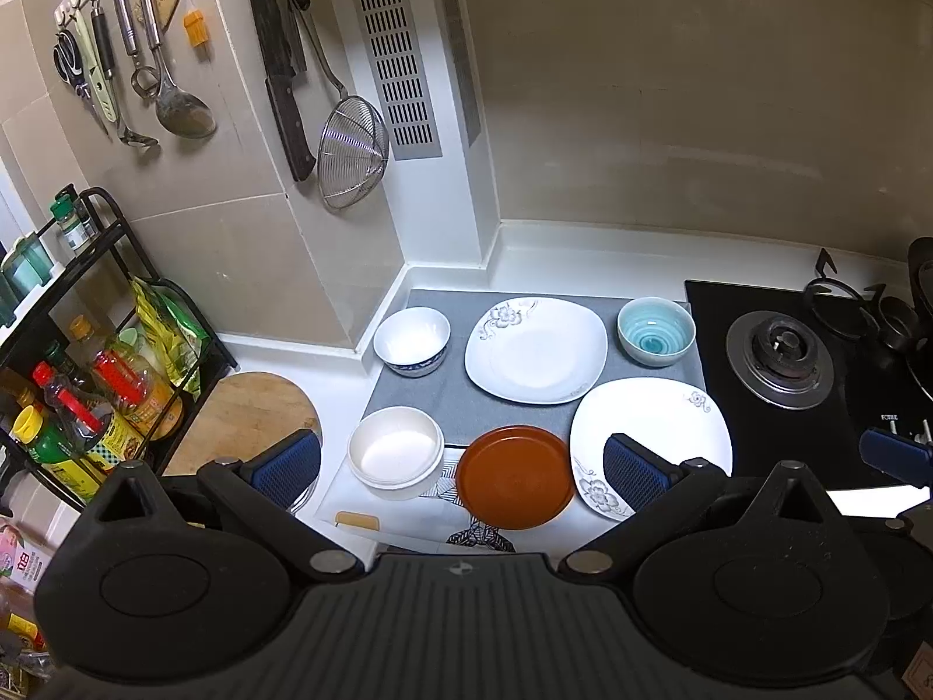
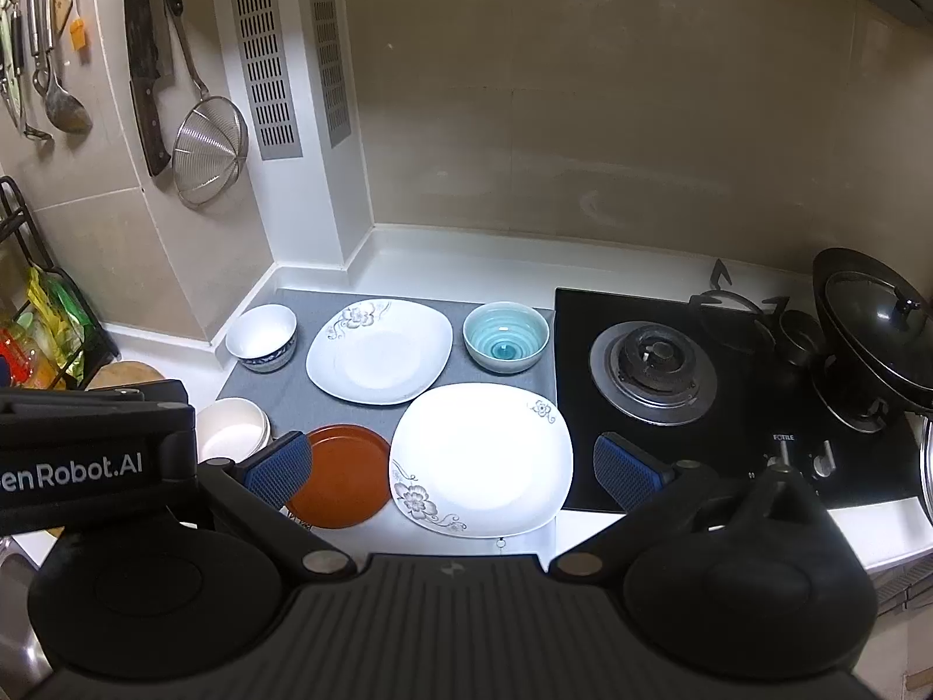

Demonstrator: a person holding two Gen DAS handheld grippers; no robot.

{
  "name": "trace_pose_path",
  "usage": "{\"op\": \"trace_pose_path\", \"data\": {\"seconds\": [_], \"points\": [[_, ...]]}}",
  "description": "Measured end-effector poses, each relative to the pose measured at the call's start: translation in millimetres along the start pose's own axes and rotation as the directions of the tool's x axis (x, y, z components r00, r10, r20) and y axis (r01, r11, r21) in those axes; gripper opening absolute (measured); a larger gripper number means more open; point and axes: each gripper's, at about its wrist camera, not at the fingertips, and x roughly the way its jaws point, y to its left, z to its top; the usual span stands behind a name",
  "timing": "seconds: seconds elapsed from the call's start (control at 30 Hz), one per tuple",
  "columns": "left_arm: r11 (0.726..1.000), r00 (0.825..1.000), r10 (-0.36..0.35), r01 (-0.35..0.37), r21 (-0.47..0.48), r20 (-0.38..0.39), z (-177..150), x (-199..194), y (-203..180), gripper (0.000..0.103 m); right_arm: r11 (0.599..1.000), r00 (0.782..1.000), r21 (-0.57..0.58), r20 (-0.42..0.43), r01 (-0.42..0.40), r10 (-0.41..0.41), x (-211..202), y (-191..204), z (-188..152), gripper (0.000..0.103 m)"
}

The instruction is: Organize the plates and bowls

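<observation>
Both grippers, left (image 1: 460, 464) and right (image 2: 452, 466), hover spread and empty over loose crockery: two square white floral plates (image 2: 379, 350) (image 2: 481, 458), a round brown plate (image 2: 344, 475), seemingly three bowls (image 1: 656, 329); a hurried rim pinch could tip glazed ware off the counter edge (image 2: 874, 516).

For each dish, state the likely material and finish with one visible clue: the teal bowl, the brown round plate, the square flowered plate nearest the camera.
Teal bowl: probably glazed ceramic; glossy, with spiral rings inside.
Brown round plate: matte, uniform colour; plastic or unglazed clay, unclear.
Near square plate: likely glazed porcelain; bright glare, printed grey flowers.
</observation>
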Motion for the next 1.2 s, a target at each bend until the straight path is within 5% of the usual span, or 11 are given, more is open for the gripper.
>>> {"op": "trace_pose_path", "data": {"seconds": [1.2], "points": [[1.0,1.0,0.013,-0.013,0.023,-0.007,-13,3,-10,0.103,0.999,0.999,0.006,0.028,-0.035,0.035,2,-6,-20,0.103]]}}
